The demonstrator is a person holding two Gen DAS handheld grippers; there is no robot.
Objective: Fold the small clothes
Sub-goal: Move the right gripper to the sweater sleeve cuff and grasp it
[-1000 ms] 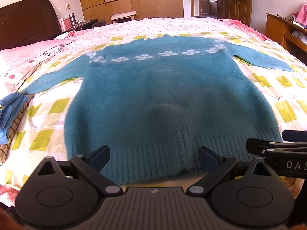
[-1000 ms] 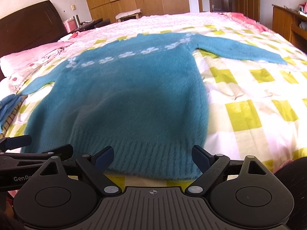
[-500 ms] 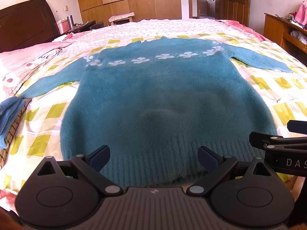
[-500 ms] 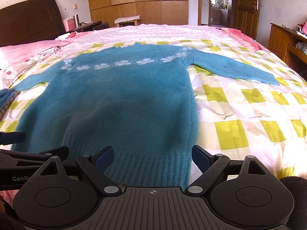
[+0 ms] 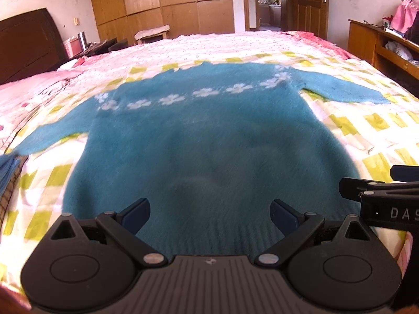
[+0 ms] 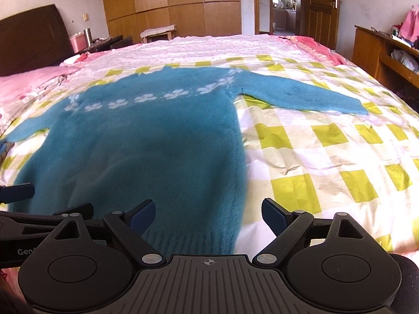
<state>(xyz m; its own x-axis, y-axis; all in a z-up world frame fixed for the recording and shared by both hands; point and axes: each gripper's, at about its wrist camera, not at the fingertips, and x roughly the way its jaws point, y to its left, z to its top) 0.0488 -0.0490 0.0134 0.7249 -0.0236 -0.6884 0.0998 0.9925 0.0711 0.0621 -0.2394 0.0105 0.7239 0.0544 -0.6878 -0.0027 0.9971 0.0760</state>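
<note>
A teal fluffy sweater point(image 5: 209, 136) with a row of white flowers across the chest lies flat on the bed, hem toward me, both sleeves spread outward. It also shows in the right wrist view point(image 6: 146, 141), its right sleeve point(image 6: 301, 94) stretched out. My left gripper point(image 5: 210, 213) is open and empty above the middle of the hem. My right gripper point(image 6: 208, 213) is open and empty over the hem's right corner. Each gripper shows at the edge of the other's view.
The bed has a yellow-and-white checked sheet point(image 6: 327, 157) and a pink floral cover point(image 5: 209, 44) farther back. A folded blue garment point(image 5: 7, 167) lies at the left edge. A dark headboard point(image 5: 28, 44), wardrobes and a wooden desk point(image 5: 379, 44) surround the bed.
Both grippers have risen and tilted up a little, so the sweater sits lower in view and more of the room shows. The sweater has not moved. Both stay open.
</note>
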